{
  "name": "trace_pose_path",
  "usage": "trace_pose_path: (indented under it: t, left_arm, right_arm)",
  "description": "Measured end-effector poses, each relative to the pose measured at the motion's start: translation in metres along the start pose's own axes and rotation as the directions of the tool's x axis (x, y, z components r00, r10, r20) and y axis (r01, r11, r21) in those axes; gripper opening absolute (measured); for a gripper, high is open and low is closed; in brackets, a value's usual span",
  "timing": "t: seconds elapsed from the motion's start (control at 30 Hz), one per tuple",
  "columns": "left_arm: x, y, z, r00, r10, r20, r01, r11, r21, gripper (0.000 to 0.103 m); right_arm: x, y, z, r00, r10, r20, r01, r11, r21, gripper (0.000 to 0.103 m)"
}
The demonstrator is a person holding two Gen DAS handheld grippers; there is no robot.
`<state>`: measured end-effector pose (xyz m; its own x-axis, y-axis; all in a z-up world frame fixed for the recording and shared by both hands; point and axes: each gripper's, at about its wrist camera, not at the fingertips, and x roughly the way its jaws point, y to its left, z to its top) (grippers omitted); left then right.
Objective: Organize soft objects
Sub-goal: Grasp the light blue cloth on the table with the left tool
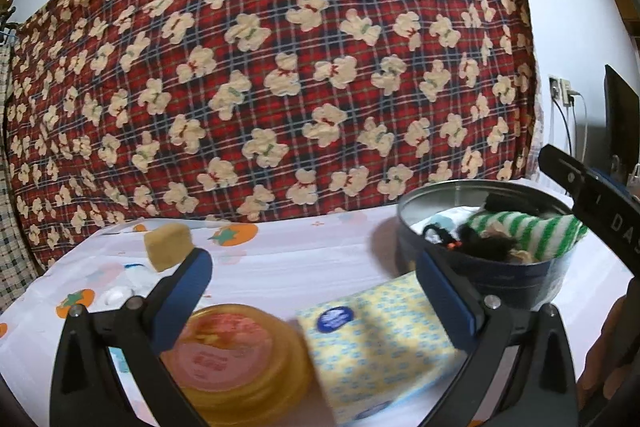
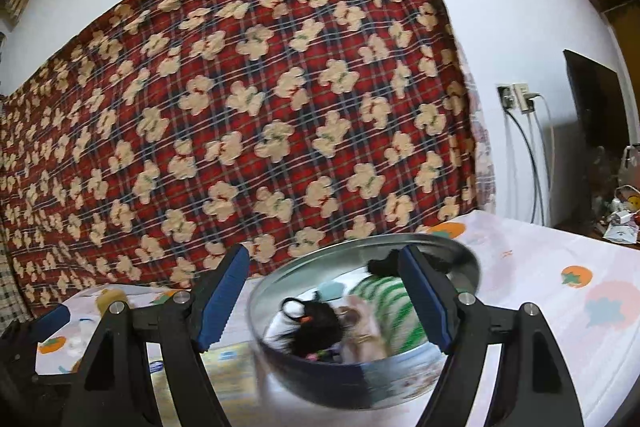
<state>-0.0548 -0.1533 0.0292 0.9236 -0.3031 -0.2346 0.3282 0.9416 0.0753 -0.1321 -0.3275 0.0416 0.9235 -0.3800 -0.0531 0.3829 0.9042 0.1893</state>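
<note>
A round metal tin (image 1: 486, 279) stands on the counter (image 1: 304, 259), which is covered by a pale cloth printed with orange persimmons. Inside the tin lie the soft things already gathered: a green-and-white striped sock (image 1: 532, 231), a black fuzzy item (image 1: 486, 241) and something pale blue at the back (image 1: 448, 223).

In the left wrist view, the left tongs (image 1: 316, 279) stand wide with nothing between the blue pads. Below them on the cloth are a yellow tissue pack with small blue flowers (image 1: 380, 343), just beside the tin, and an amber plastic jar with a pink lid (image 1: 236, 355) beside the pack. A yellow sponge block (image 1: 168, 245) lies farther back on the left, behind the left pad. The black body of the other tool shows at the right edge.

In the right wrist view, the right tongs (image 2: 324, 297) are also wide and empty, pointing level over the tin (image 2: 400, 383), which is somewhat blurred. The striped sock (image 2: 384, 307) and the black fuzzy item (image 2: 312, 323) show within it.

A red plaid blanket with cream teddy bears (image 1: 280, 67) hangs behind the counter, and a wall socket with cables (image 2: 516, 99) sits to its right.
</note>
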Motion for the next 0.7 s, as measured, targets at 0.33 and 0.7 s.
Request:
trace_pose_path:
  t: [0.33,0.7]
  left_arm:
    - [-0.003,0.050,-0.006,0.999,0.052,-0.006,-0.052,0.998,-0.019,0.103]
    - [0.001,0.126,-0.015,0.988,0.153,-0.035,-0.155,0.986,-0.053,0.103]
  right_arm:
    - [-0.002,0.058,-0.015,0.994,0.107,-0.034,-0.107,0.994,-0.015,0.079]
    - [-0.001,0.129,-0.032,0.972,0.221,-0.081,-0.225,0.973,-0.046,0.079]
